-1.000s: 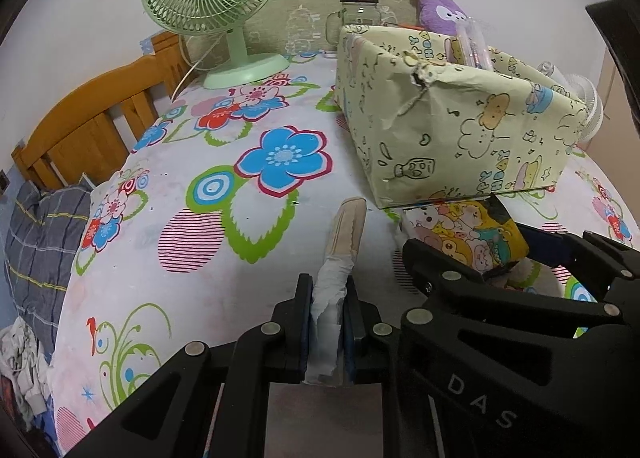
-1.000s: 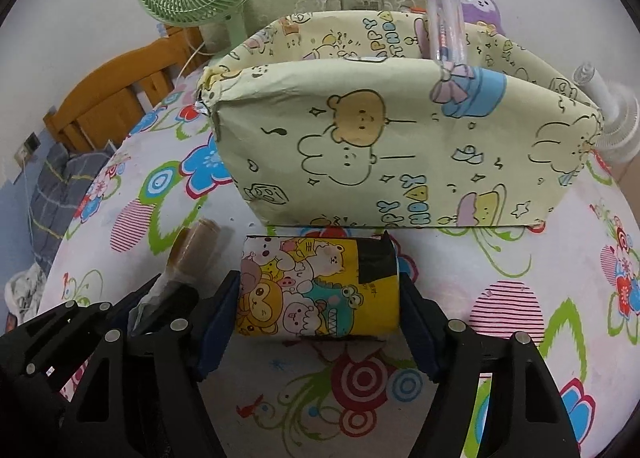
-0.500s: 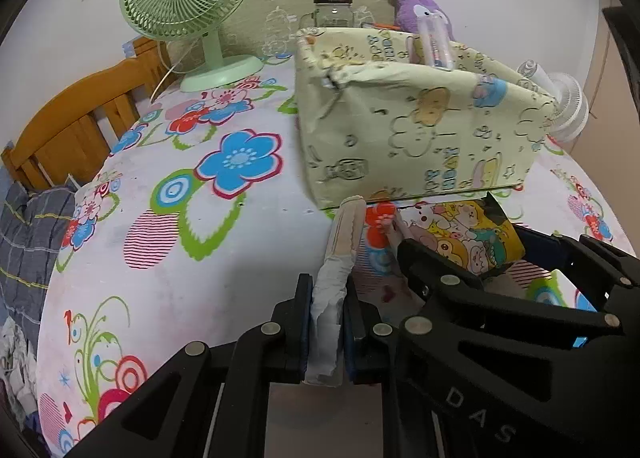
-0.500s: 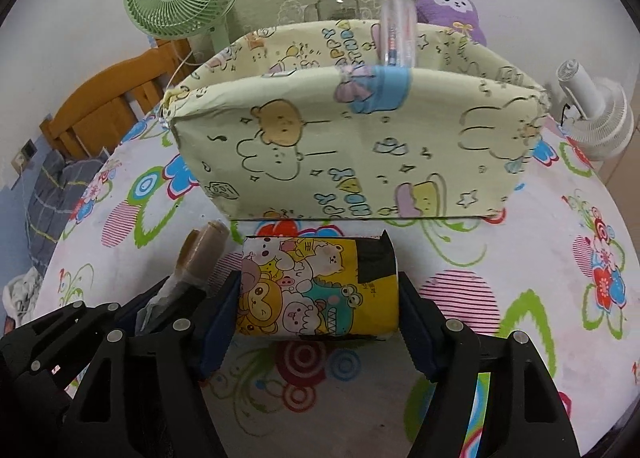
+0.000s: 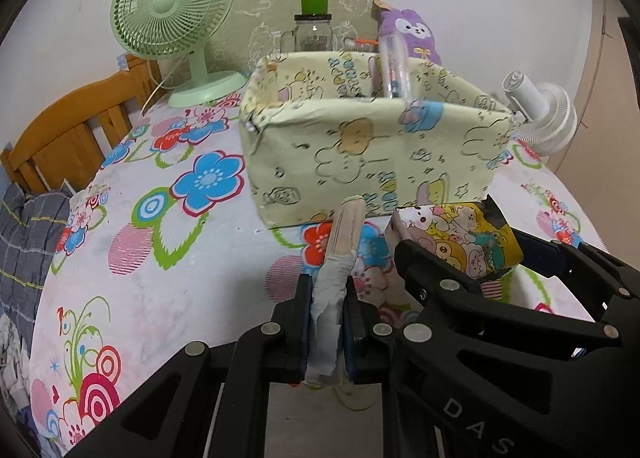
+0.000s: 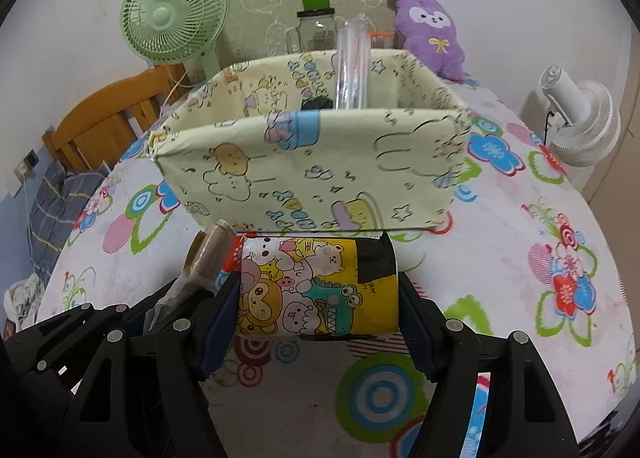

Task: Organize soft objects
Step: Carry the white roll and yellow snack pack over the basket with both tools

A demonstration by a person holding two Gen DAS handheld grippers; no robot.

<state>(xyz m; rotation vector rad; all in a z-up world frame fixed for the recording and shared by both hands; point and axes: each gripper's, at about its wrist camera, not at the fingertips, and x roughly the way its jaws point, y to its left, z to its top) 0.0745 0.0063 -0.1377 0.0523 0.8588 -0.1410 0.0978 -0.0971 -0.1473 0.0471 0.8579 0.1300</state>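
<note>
Now both loads hover before the fabric bin (image 6: 312, 174), the left gripper (image 5: 326, 322) clamped on a slim wrapped roll (image 5: 338, 254) and the right gripper (image 6: 318, 294) on a cartoon-print pack (image 6: 320, 286), so next comes lifting them over its rim.

Both tongs raised, swung right; fabric bin (image 6: 312, 174) interior now visible.

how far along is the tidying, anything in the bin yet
Partly done: the fabric bin already holds a clear tube and something dark. In hand: the left gripper clamps a slim wrapped roll, and the right gripper clamps the cartoon-print pack. Both hang just short of the bin's front wall. Left: lifting both over the rim and releasing.
</note>
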